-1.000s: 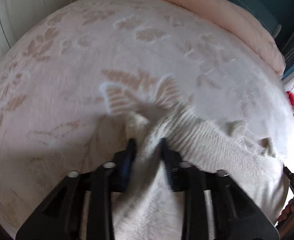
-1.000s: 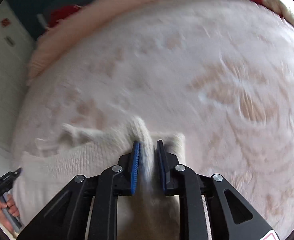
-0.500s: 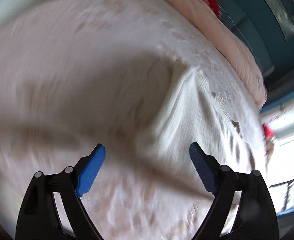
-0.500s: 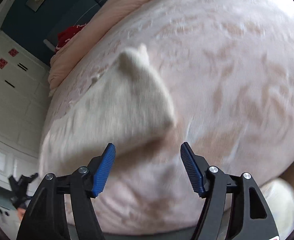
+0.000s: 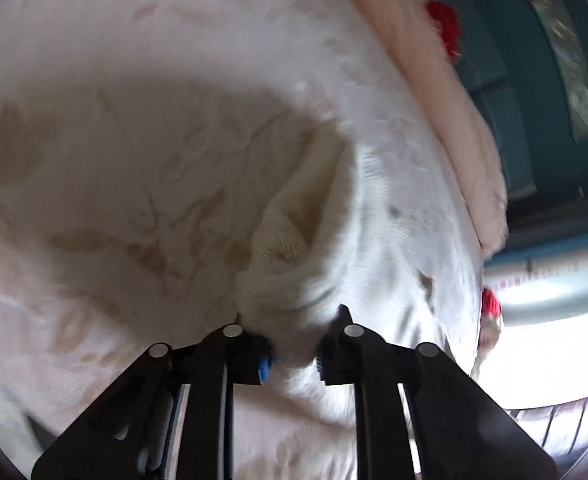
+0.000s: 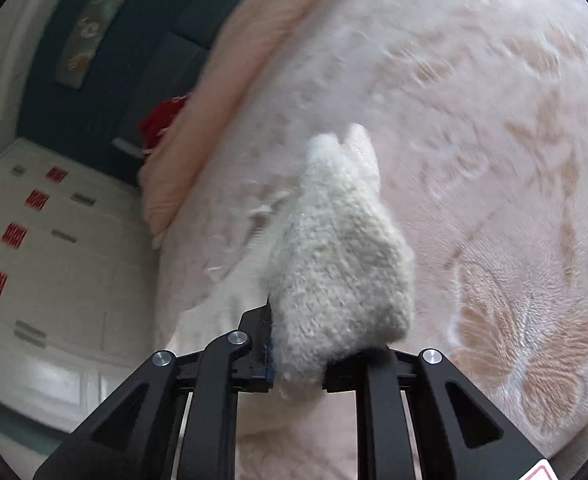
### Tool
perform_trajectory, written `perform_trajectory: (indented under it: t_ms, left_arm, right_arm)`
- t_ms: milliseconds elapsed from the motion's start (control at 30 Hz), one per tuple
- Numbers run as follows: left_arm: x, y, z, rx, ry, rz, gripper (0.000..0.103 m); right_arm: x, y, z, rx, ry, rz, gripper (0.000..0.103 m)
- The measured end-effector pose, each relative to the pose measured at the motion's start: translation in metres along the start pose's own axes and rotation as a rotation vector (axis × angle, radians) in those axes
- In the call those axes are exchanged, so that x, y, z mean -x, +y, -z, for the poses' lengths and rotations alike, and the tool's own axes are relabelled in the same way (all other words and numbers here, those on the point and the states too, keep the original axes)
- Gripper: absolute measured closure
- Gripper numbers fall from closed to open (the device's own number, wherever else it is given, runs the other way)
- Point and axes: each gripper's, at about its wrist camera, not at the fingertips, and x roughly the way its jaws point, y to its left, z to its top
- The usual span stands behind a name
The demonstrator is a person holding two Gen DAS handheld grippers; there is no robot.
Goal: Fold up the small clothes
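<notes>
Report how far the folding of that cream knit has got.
Done: no finished fold shows. In hand: the left gripper and right gripper have just closed on bunched parts of the cream knit garment, above the pink bedspread. Left: every fold and the flattening.

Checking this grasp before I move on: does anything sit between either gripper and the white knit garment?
Nothing visible does. The left gripper and the right gripper are each already shut on the white knit garment, bunched up over the pink bedspread.
</notes>
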Motion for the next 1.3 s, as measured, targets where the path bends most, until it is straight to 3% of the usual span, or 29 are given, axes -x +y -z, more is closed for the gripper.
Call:
perform_trajectory:
  t_ms: [67, 133, 233, 267, 333, 367, 467, 533, 600, 667, 733, 867, 933, 967, 1000, 1033, 1067, 1167, 1233, 1300]
  left_arm:
    - [0.029, -0.001, 0.008, -0.041, 0.008, 0.001, 0.092]
    - [0.049, 0.011, 0.022, -0.052, 0.027, -0.035, 0.092]
    - [0.039, 0.043, 0.046, -0.068, 0.101, -0.132, 0.092]
    - [0.027, 0.058, 0.056, -0.052, 0.132, -0.156, 0.092]
    - [0.015, 0.071, 0.066, -0.055, 0.118, -0.152, 0.086]
    - [0.019, 0.069, 0.069, -0.062, 0.095, -0.145, 0.084]
    - [0.051, 0.042, 0.065, -0.168, -0.024, -0.219, 0.061]
    - [0.073, 0.021, 0.054, -0.265, -0.137, -0.237, 0.035]
    - [0.082, 0.003, 0.037, -0.316, -0.199, -0.236, 0.023]
    - [0.073, -0.013, 0.018, -0.336, -0.193, -0.192, 0.022]
    - [0.049, -0.029, 0.000, -0.357, -0.136, -0.146, 0.019]
    - [-0.017, -0.048, -0.018, -0.402, -0.010, -0.151, 0.018]
    - [-0.052, -0.049, -0.025, -0.409, 0.035, -0.206, 0.024]
    - [-0.064, -0.047, -0.024, -0.421, 0.042, -0.224, 0.035]
    - [-0.075, -0.048, -0.025, -0.441, 0.059, -0.243, 0.065]
    - [-0.083, -0.047, -0.025, -0.454, 0.074, -0.280, 0.091]
    - [-0.080, -0.046, -0.028, -0.439, 0.063, -0.262, 0.092]
    - [-0.052, -0.057, -0.040, -0.427, 0.000, -0.153, 0.095]
    - [-0.044, -0.069, -0.049, -0.441, -0.037, -0.142, 0.095]
    - [-0.053, -0.073, -0.057, -0.444, -0.053, -0.169, 0.095]
  right_arm:
    - [0.025, 0.009, 0.012, 0.057, 0.022, -0.004, 0.089]
    - [0.042, 0.001, 0.032, 0.111, 0.056, 0.061, 0.089]
    - [0.036, -0.043, 0.058, 0.071, 0.161, 0.169, 0.088]
    - [0.026, -0.067, 0.074, 0.046, 0.213, 0.235, 0.084]
    - [0.030, -0.083, 0.080, -0.021, 0.202, 0.191, 0.080]
    - [0.036, -0.081, 0.077, -0.035, 0.199, 0.201, 0.068]
    - [0.063, -0.057, 0.063, 0.084, 0.146, 0.301, 0.057]
    - [0.085, -0.034, 0.051, 0.215, 0.048, 0.395, 0.045]
    - [0.088, -0.016, 0.038, 0.323, -0.004, 0.419, 0.036]
    - [0.072, 0.006, 0.022, 0.414, 0.003, 0.389, 0.034]
    - [0.044, 0.025, 0.009, 0.495, 0.032, 0.358, 0.028]
    - [-0.028, 0.040, -0.016, 0.624, 0.104, 0.398, 0.027]
    - [-0.067, 0.029, -0.025, 0.600, 0.174, 0.440, 0.027]
    - [-0.076, 0.024, -0.021, 0.586, 0.197, 0.452, 0.041]
    - [-0.088, 0.016, -0.021, 0.565, 0.235, 0.466, 0.085]
    - [-0.090, 0.013, -0.020, 0.532, 0.253, 0.452, 0.088]
    - [-0.084, 0.018, -0.024, 0.512, 0.225, 0.409, 0.093]
    - [-0.051, 0.047, -0.032, 0.542, 0.114, 0.306, 0.094]
    - [-0.034, 0.063, -0.043, 0.551, 0.042, 0.265, 0.094]
    - [-0.041, 0.058, -0.056, 0.528, 0.026, 0.287, 0.094]
